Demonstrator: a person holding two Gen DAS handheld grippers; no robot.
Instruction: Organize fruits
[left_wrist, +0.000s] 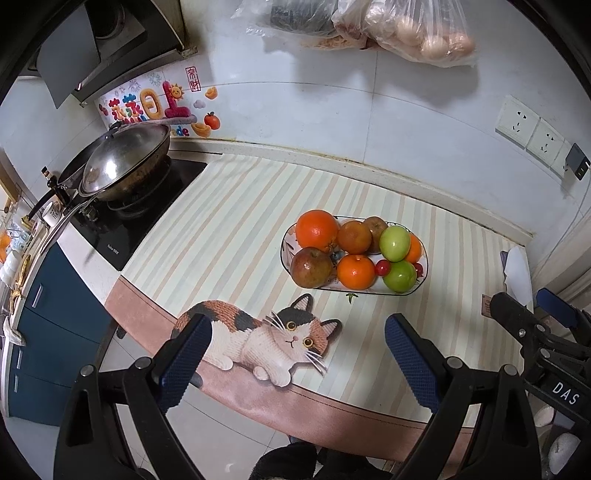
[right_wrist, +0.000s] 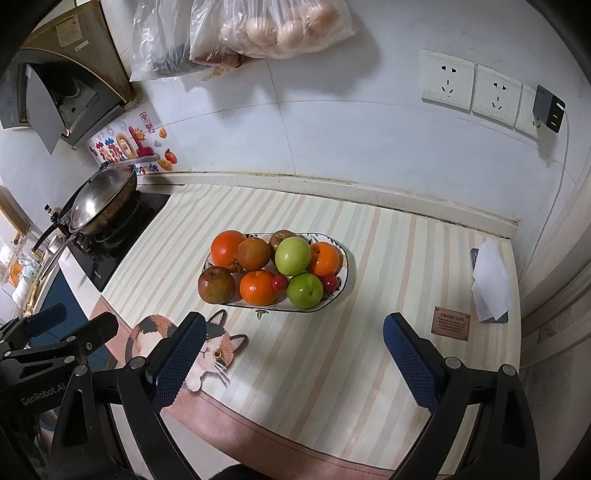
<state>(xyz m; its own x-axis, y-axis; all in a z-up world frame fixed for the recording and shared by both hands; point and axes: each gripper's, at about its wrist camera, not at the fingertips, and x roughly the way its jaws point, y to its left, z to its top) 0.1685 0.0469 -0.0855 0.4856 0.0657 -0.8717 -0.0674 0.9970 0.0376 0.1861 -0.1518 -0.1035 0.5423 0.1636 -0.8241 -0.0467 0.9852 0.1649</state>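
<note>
On the far left a wok (left_wrist: 122, 166) is seen on a black hob (left_wrist: 147, 214), and beyond it the striped mat (right_wrist: 369, 332) covers the worktop. The left tongs (left_wrist: 297, 350) are held spread wide over the cat picture (left_wrist: 266, 339) at the near edge, with nothing between the pads. Further right stands the plate (right_wrist: 345, 280), and all the fruit in view is heaped on it: oranges (right_wrist: 228, 249), brownish apples (right_wrist: 216, 284), green apples (right_wrist: 293, 255) and small red cherries (right_wrist: 279, 282). No loose fruit is seen on the mat, so the gathering is judged to be largely or wholly done; only tidying within the plate could remain. The right tongs (right_wrist: 295, 350) are likewise held spread and empty, near the plate's front. To the right, a small brown label (right_wrist: 450, 324) and a white tissue (right_wrist: 491, 284) over a phone lie close to the side wall. Open mat is left in front of and around the plate; the back wall and the near drop-off bound the room.
</note>
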